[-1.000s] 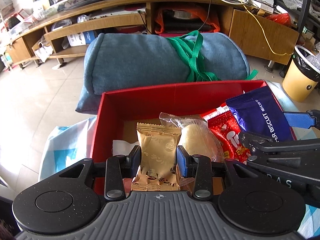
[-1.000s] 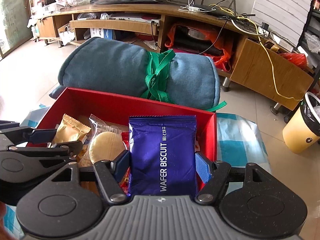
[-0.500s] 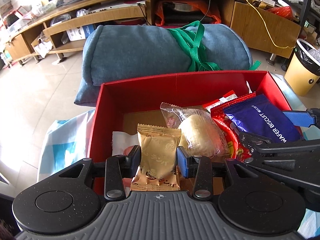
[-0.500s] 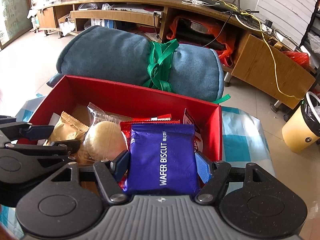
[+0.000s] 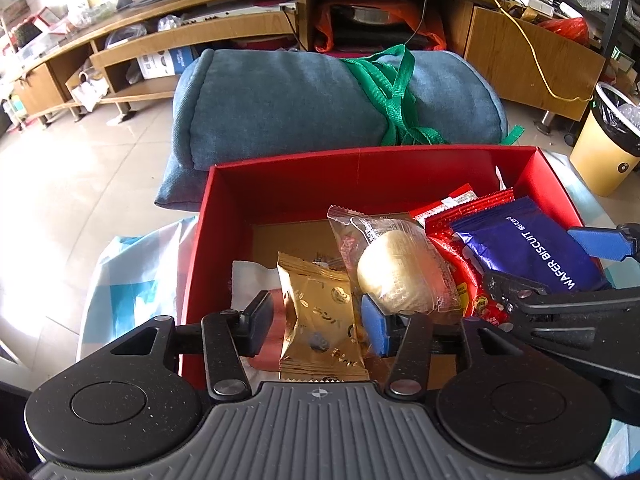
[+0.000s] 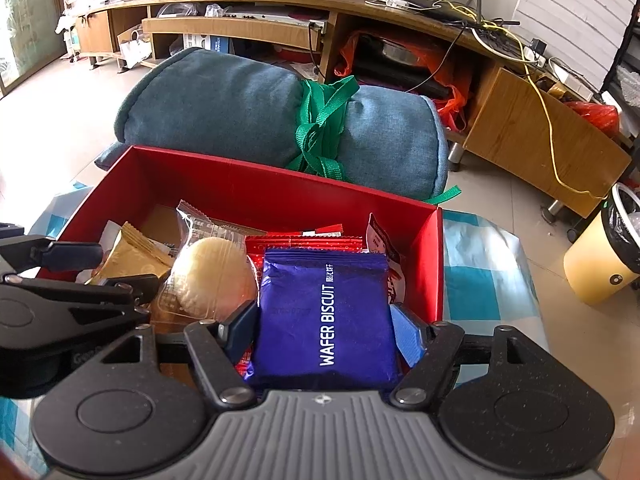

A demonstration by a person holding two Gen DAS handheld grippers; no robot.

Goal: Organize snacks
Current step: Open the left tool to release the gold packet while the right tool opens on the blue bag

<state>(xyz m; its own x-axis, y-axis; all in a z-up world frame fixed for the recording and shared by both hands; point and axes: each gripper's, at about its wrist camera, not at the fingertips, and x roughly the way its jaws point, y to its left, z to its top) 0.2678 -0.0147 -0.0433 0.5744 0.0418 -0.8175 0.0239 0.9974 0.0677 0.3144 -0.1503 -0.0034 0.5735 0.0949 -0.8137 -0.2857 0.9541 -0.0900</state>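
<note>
A red box holds several snacks: a clear-wrapped round cake and red packets. My left gripper has its jaws spread wider than the gold packet that lies between them in the box; gaps show on both sides. My right gripper has its pads against the sides of the blue wafer biscuit packet, which rests low on the red packets at the box's right side.
A rolled blue cushion tied with green straps lies just behind the box. A blue-checked cloth lies under the box. A yellow bin stands to the right. A wooden TV bench runs along the back.
Both grippers have lowered their packets into the box. The left jaws have opened off the gold packet. The blue packet has come down onto the red packets.
</note>
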